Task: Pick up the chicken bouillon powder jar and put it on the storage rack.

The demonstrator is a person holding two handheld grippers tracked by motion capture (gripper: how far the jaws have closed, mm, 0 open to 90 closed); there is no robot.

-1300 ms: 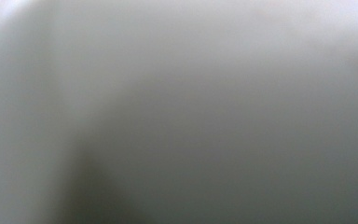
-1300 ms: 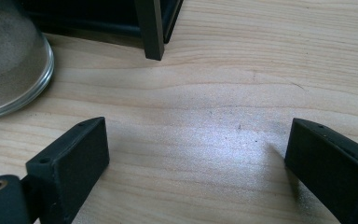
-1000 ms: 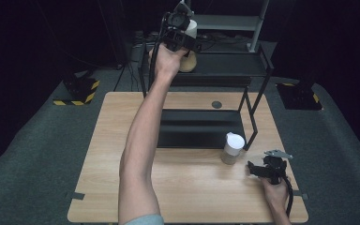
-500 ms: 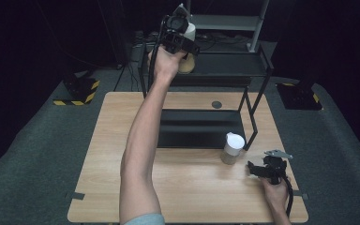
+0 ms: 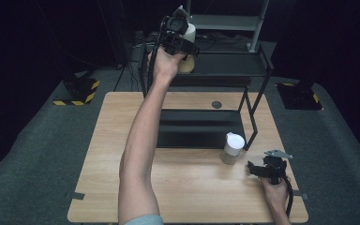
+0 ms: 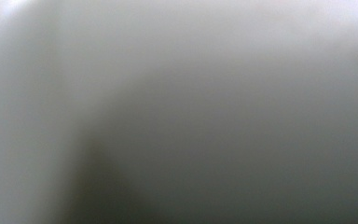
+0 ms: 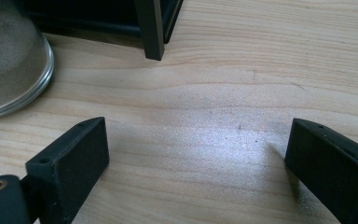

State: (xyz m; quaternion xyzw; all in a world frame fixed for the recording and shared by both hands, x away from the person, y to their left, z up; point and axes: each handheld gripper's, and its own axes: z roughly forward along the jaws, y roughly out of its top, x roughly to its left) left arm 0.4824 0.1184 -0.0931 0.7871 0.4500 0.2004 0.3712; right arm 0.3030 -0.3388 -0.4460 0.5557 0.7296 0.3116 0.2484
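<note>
My left gripper is raised at the upper shelf of the black rack, shut on a white-lidded jar of tan powder. In the left gripper view a blurred pale surface sits right against the lens. A second white-lidded jar stands on the wooden table beside the rack's front right leg. My right gripper rests on the table just right of that jar, its jaws wide open with bare wood between them. The jar's glass base shows at the upper left.
The rack's lower shelf lies flat on the table's middle. Its front leg stands just ahead of my right gripper. A round hole cover sits at the table's back. Grey floor and stands surround the table.
</note>
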